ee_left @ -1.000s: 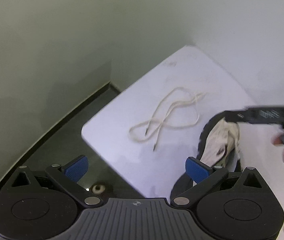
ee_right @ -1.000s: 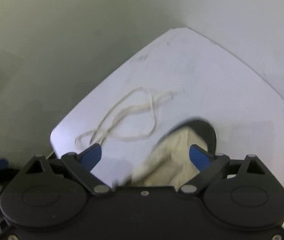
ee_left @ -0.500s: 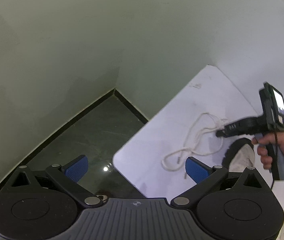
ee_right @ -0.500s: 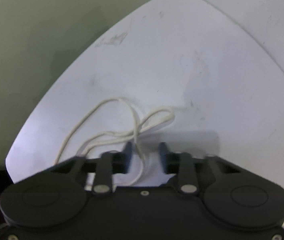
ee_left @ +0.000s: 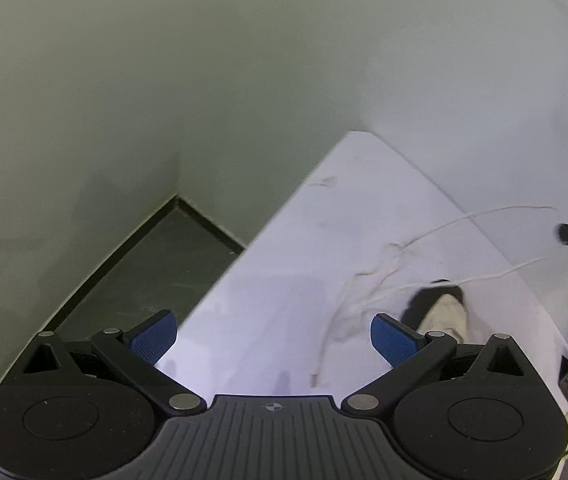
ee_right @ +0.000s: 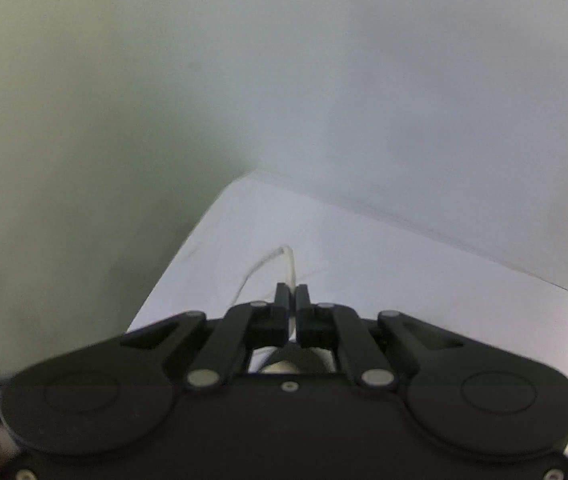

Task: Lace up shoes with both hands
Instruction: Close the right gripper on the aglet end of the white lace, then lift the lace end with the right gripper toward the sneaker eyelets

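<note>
Plain indoor room corner, kind of place unclear, bare pale green-grey painted walls [ee_left: 243,80], dark grey floor [ee_left: 155,268] with black skirting, smooth white counter [ee_left: 267,300] against the walls

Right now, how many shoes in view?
1. The shoe sits on the table near its right edge in the left wrist view, partly behind that gripper's right finger; a sliver shows under the right gripper. A second may be out of frame.
</note>
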Demonstrator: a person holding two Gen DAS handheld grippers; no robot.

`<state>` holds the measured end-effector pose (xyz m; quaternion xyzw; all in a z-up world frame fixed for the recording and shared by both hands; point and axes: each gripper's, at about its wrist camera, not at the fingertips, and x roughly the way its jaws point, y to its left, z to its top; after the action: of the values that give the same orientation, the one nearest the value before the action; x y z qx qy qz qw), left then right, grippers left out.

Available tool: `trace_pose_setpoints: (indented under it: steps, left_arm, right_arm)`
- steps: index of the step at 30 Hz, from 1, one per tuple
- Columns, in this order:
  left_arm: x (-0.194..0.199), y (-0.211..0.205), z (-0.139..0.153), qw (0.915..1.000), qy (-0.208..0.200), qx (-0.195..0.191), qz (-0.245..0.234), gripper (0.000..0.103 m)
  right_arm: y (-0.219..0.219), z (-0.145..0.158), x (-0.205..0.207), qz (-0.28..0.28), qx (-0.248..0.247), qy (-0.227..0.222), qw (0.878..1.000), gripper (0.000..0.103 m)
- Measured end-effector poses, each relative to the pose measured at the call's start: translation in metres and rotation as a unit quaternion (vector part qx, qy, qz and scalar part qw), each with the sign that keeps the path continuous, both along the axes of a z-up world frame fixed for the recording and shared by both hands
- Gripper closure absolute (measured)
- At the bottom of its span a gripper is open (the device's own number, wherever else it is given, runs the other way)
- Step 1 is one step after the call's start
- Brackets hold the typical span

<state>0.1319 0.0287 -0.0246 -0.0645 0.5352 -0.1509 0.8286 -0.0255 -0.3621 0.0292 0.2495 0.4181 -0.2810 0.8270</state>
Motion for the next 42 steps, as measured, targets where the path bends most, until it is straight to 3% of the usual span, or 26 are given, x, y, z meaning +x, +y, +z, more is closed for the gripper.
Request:
trace_pose_setpoints:
  steps: [1, 4, 5, 10, 11, 12, 15, 19, 20, 22, 24, 27, 31, 32, 33, 34, 37, 38, 42]
  left_arm:
    - [-0.001, -0.006, 0.001, 1.0000, 0.000, -0.001, -0.005, 0.000]
    - [-0.007, -0.029, 0.003, 0.9997, -0.002, -0.002, -0.023, 0.000]
    - [-0.009, -0.036, 0.004, 0.9996, -0.003, -0.002, -0.028, 0.000]
    - [-0.022, -0.059, 0.009, 0.9990, -0.006, 0.002, -0.044, 0.000]
    - [-0.026, -0.063, 0.009, 0.9990, -0.005, 0.004, -0.044, 0.000]
    - [-0.031, -0.067, 0.009, 0.9991, -0.002, 0.005, -0.043, 0.000]
    - [-0.043, -0.074, 0.007, 0.9990, 0.005, 0.009, -0.043, 0.000]
    - [-0.058, -0.083, 0.002, 0.9989, 0.017, 0.012, -0.042, 0.000]
    - [-0.062, -0.086, 0.000, 0.9988, 0.022, 0.010, -0.044, 0.000]
    - [-0.071, -0.092, -0.005, 0.9982, 0.030, 0.006, -0.052, 0.002]
    - [-0.080, -0.102, -0.011, 0.9967, 0.026, 0.012, -0.076, 0.006]
    - [-0.096, -0.120, -0.024, 0.9892, 0.003, 0.064, -0.132, 0.018]
    - [-0.103, -0.138, -0.050, 0.9832, 0.003, 0.084, -0.162, 0.032]
    - [-0.104, -0.143, -0.057, 0.9815, 0.002, 0.091, -0.168, 0.038]
    - [-0.105, -0.150, -0.062, 0.9793, -0.002, 0.098, -0.177, 0.045]
    - [-0.105, -0.154, -0.066, 0.9775, -0.004, 0.103, -0.184, 0.048]
    - [-0.103, -0.162, -0.077, 0.9753, 0.002, 0.101, -0.196, 0.071]
    - [-0.101, -0.162, -0.082, 0.9748, 0.006, 0.096, -0.201, 0.088]
    - [-0.096, -0.154, -0.084, 0.9737, 0.008, 0.075, -0.215, 0.092]
  right_arm:
    - [-0.008, 0.000, -0.014, -0.022, -0.007, 0.004, 1.000, 0.101]
    - [-0.030, -0.036, -0.055, -0.064, 0.022, 0.057, 0.996, 0.093]
    - [-0.032, -0.052, -0.064, -0.059, 0.037, 0.073, 0.995, 0.088]
    - [-0.021, -0.105, -0.094, 0.003, 0.105, 0.117, 0.988, 0.082]
    - [-0.021, -0.107, -0.097, 0.021, 0.104, 0.119, 0.987, 0.075]
    - [-0.020, -0.109, -0.101, 0.044, 0.098, 0.122, 0.987, 0.066]
    - [-0.015, -0.110, -0.095, 0.150, 0.052, 0.144, 0.977, 0.063]
    - [0.006, -0.105, -0.065, 0.316, 0.002, 0.131, 0.940, 0.060]
    - [0.012, -0.106, -0.058, 0.345, -0.002, 0.121, 0.931, 0.053]
    - [0.021, -0.110, -0.042, 0.393, -0.002, 0.105, 0.914, 0.051]
    - [0.029, -0.128, -0.026, 0.429, 0.006, 0.108, 0.897, 0.052]
    - [0.034, -0.152, -0.008, 0.457, 0.006, 0.130, 0.880, 0.061]
    - [0.030, -0.158, -0.004, 0.460, 0.018, 0.128, 0.879, 0.067]
    - [0.029, -0.159, -0.003, 0.461, 0.020, 0.127, 0.878, 0.074]
    - [0.028, -0.161, -0.002, 0.463, 0.021, 0.126, 0.877, 0.092]
    - [0.028, -0.161, -0.003, 0.465, 0.020, 0.127, 0.876, 0.097]
    - [0.030, -0.156, -0.009, 0.462, 0.025, 0.121, 0.878, 0.102]
    - [0.030, -0.153, -0.011, 0.460, 0.029, 0.116, 0.880, 0.102]
    - [0.031, -0.126, -0.012, 0.454, 0.049, 0.085, 0.886, 0.102]
